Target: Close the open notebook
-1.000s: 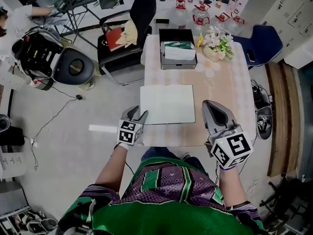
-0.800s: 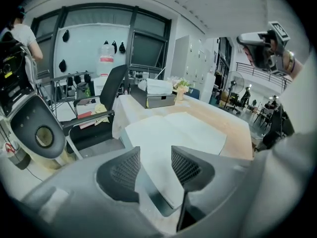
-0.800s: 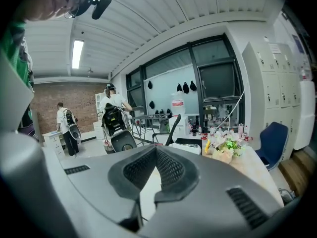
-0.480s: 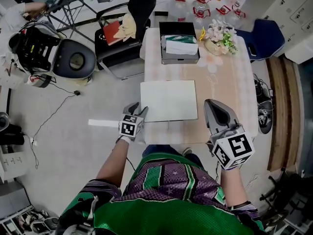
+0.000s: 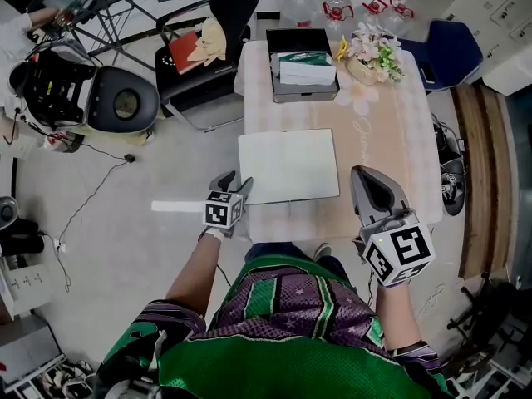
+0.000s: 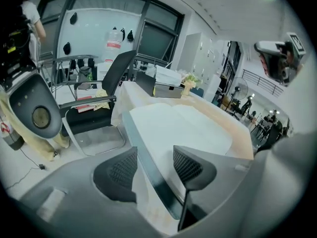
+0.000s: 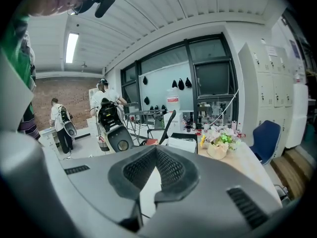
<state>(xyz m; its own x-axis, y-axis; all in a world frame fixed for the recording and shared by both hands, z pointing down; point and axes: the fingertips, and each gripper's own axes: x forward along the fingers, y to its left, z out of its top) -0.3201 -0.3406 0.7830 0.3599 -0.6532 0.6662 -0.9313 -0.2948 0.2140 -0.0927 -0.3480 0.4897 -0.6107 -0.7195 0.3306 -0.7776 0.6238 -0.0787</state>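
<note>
The open notebook [image 5: 287,166] lies flat on the table [image 5: 386,140], white pages up. My left gripper [image 5: 231,181] is at its near left corner. In the left gripper view the notebook's [image 6: 183,130] dark left edge runs between the jaws of that gripper [image 6: 154,162]. The jaws are opening and the pads stand clear of the edge on both sides. My right gripper [image 5: 370,177] hovers over the table's near right part, to the right of the notebook. Its tips meet in the right gripper view [image 7: 156,150], with nothing between them.
A black box [image 5: 301,65] with a white packet and a flower pot [image 5: 374,56] stand at the table's far end. A black chair [image 5: 208,48] is at the far left, a blue chair [image 5: 453,52] at the far right. A white strip [image 5: 176,206] lies on the floor to the left.
My left gripper has sunk a little at the notebook's near left corner. The right gripper has stayed where it was. The notebook has not moved.
</note>
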